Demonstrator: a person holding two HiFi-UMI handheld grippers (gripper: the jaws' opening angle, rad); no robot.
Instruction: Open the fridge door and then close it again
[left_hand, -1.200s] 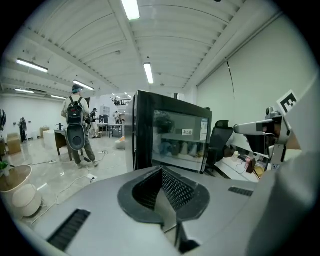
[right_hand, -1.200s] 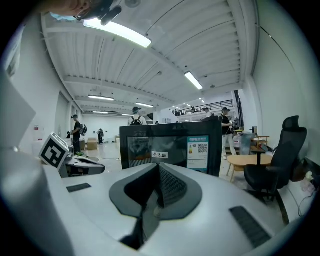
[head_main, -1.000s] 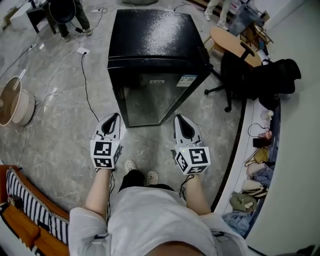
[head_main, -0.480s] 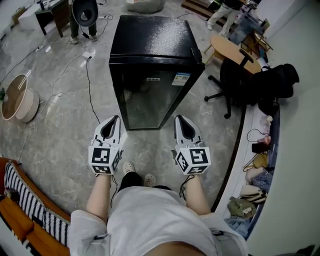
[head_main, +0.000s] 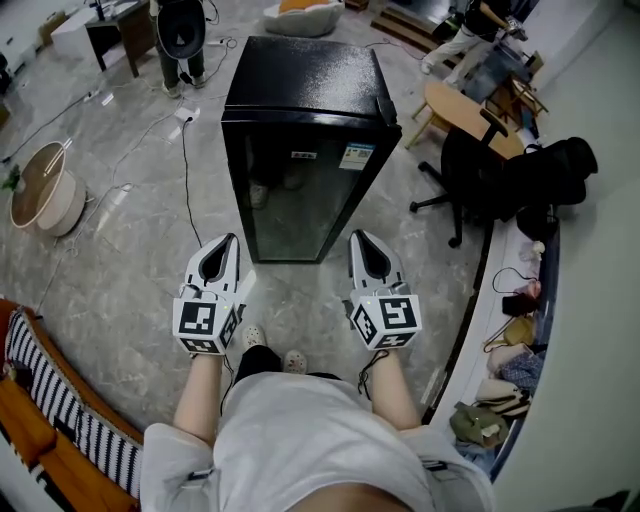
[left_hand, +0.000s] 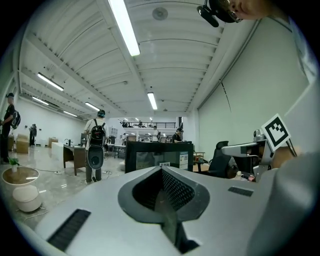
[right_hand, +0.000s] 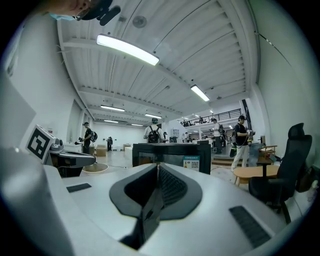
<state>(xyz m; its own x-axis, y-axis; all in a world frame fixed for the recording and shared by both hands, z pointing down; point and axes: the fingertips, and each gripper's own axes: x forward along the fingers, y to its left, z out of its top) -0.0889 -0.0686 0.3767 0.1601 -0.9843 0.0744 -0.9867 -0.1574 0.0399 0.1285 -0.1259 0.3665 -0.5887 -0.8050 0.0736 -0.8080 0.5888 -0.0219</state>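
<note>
A black mini fridge with a glass door stands on the floor ahead of me, its door closed. It also shows past the jaws as the fridge in the left gripper view and the fridge in the right gripper view. My left gripper is held level short of the door's left side, jaws shut with nothing between them. My right gripper hangs the same way near the door's right side, also shut and empty. Neither touches the fridge.
A black office chair and a round wooden table stand right of the fridge. A cable runs along the floor at the left, near a white tub. A striped sofa is at lower left; a cluttered ledge at right.
Both grippers have risen slightly and stayed shut. The head view has shifted, so the fridge sits lower in the picture and more of the room behind it shows.
</note>
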